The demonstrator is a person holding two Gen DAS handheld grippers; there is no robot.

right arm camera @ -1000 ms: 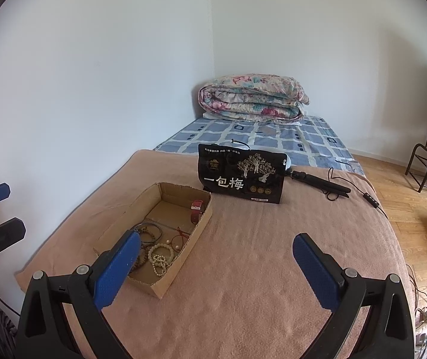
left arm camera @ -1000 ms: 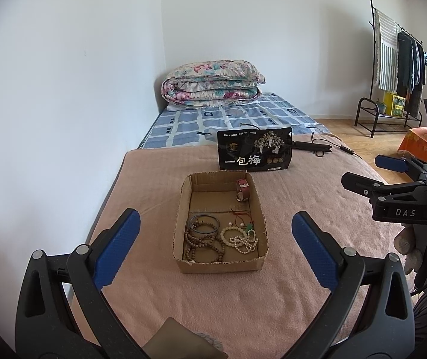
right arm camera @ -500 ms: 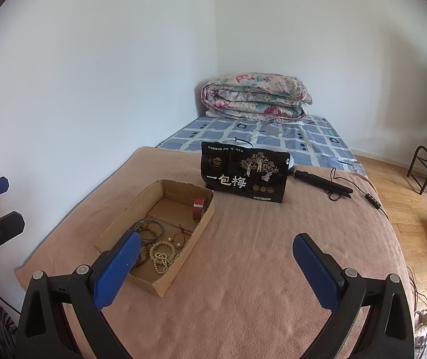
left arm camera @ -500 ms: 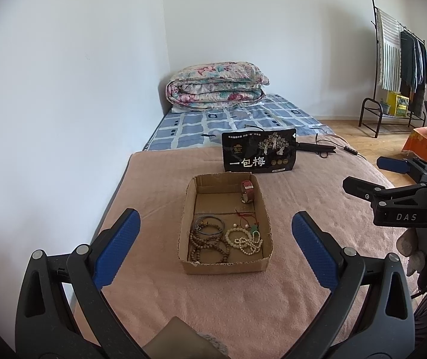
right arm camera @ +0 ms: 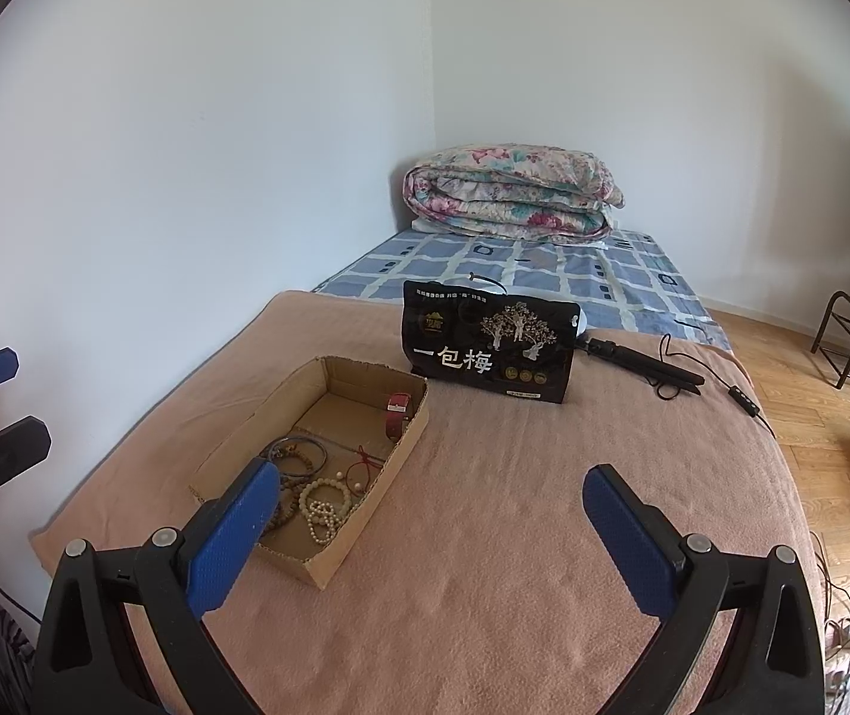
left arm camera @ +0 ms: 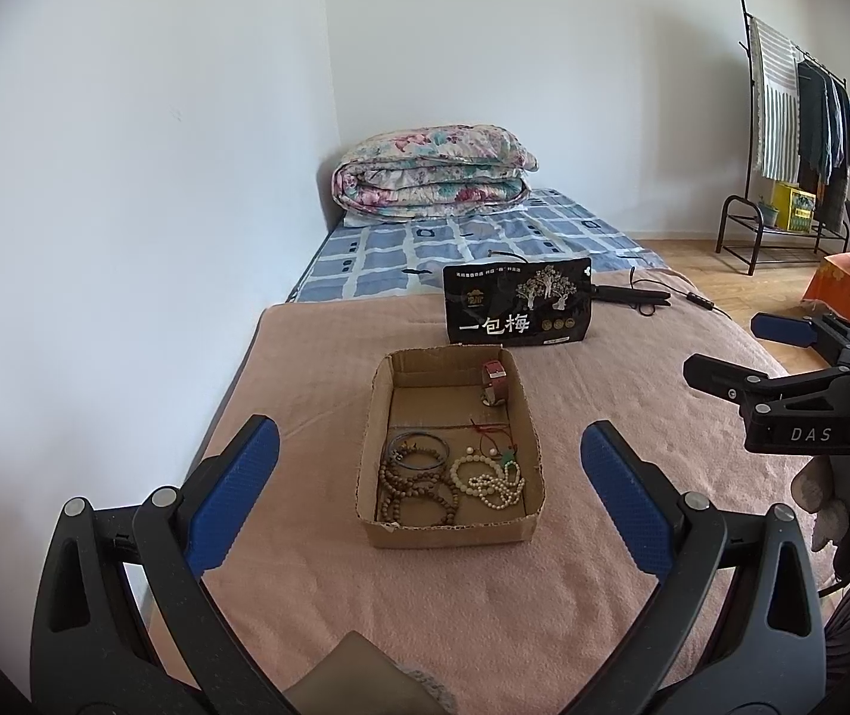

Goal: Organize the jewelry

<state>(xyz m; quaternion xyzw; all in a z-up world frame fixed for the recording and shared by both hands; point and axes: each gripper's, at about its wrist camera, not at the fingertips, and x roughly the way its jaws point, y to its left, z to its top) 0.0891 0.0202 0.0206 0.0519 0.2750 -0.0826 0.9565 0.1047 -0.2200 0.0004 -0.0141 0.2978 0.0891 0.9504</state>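
While both grippers hover above the bed [left arm camera: 604, 405], the left gripper [left arm camera: 425, 471] and right gripper [right arm camera: 431, 512] have their fingers spread wide, holding nothing. Jewelry lies in an open cardboard box [left arm camera: 449, 527] on the pink blanket: brown bead bracelets [left arm camera: 416, 491], a cream bead strand [left arm camera: 487, 479] and a red watch [left arm camera: 493, 381]. Just behind the box stands a black snack bag [left arm camera: 517, 310]; a folded quilt [left arm camera: 431, 173] lies farther back.
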